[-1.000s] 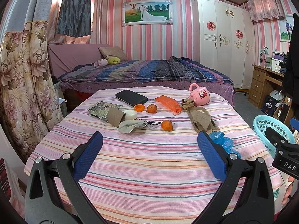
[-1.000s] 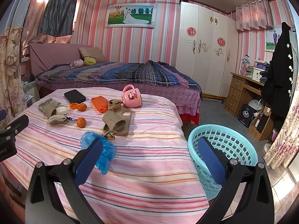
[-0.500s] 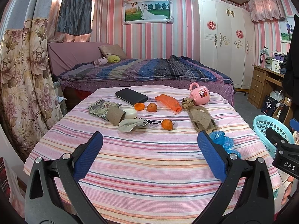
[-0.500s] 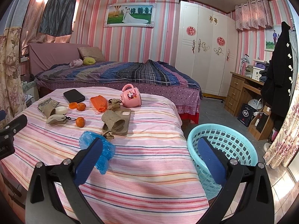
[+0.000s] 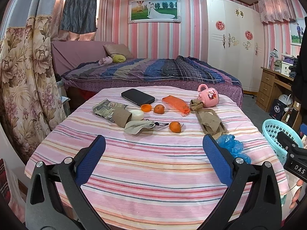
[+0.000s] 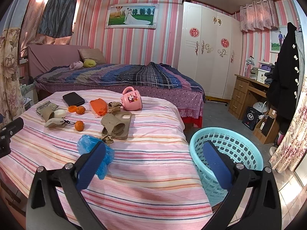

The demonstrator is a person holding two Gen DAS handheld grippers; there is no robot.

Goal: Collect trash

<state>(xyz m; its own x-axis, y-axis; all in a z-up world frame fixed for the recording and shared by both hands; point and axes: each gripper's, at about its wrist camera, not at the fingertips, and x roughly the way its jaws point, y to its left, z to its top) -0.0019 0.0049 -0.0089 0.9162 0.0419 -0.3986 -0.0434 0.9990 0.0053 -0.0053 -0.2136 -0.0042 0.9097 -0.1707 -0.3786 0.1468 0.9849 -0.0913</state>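
On the pink striped table (image 5: 153,164) lie a crumpled blue plastic bag (image 5: 231,146) (image 6: 90,145), brown paper scraps (image 5: 210,119) (image 6: 112,123), a cardboard tube (image 5: 121,117), an orange net bag (image 5: 176,103) (image 6: 98,106) and a crumpled foil packet (image 5: 107,109). My left gripper (image 5: 153,157) hangs open above the near table edge, holding nothing. My right gripper (image 6: 153,159) is open too, its left finger in front of the blue bag and its right finger in front of the turquoise basket (image 6: 238,149), which stands on the floor to the table's right.
Also on the table: two oranges (image 5: 175,126), a pink mug (image 5: 209,97), a black phone (image 5: 137,96), a white soap (image 5: 137,115), a grey pouch (image 5: 138,126). A bed (image 5: 149,72) stands behind, a floral curtain (image 5: 23,88) to the left, a desk (image 6: 247,95) to the right.
Both views have shifted only slightly; the right gripper has edged a little towards the table. Both grippers stay open and nothing on the table has moved.
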